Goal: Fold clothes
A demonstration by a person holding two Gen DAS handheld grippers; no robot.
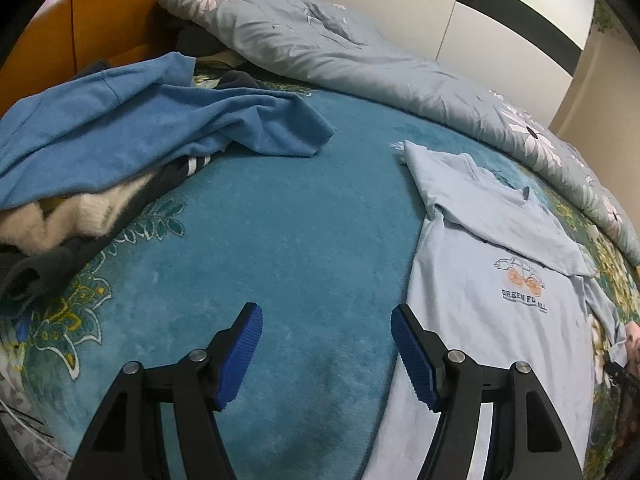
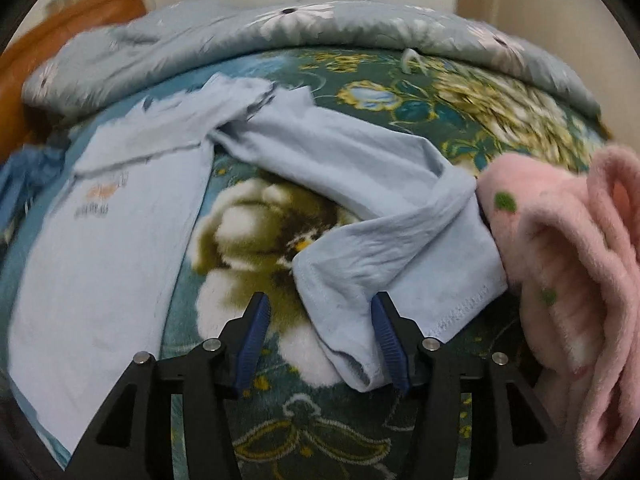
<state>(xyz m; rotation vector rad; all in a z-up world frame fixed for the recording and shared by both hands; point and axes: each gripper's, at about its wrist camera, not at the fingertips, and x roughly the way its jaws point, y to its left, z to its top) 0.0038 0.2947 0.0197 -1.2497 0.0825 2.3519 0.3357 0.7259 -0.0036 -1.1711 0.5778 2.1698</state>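
A pale blue T-shirt [image 1: 492,304] with a car print lies flat on the teal floral blanket [image 1: 288,216]; one sleeve is folded across its chest. My left gripper [image 1: 326,354] is open and empty, just left of the shirt's edge, low over the blanket. In the right wrist view the same T-shirt [image 2: 104,248] lies to the left and its other sleeve [image 2: 384,240] stretches out toward the right. My right gripper [image 2: 320,334] is open, with the sleeve's hem lying between its fingers against the right pad [image 2: 386,336].
A pile of clothes topped by a blue garment [image 1: 132,128] lies at the left. A grey floral quilt [image 1: 352,60] runs along the far side, also in the right wrist view [image 2: 320,28]. A pink fluffy garment [image 2: 572,264] sits at the right. A wooden headboard [image 1: 100,20] stands behind.
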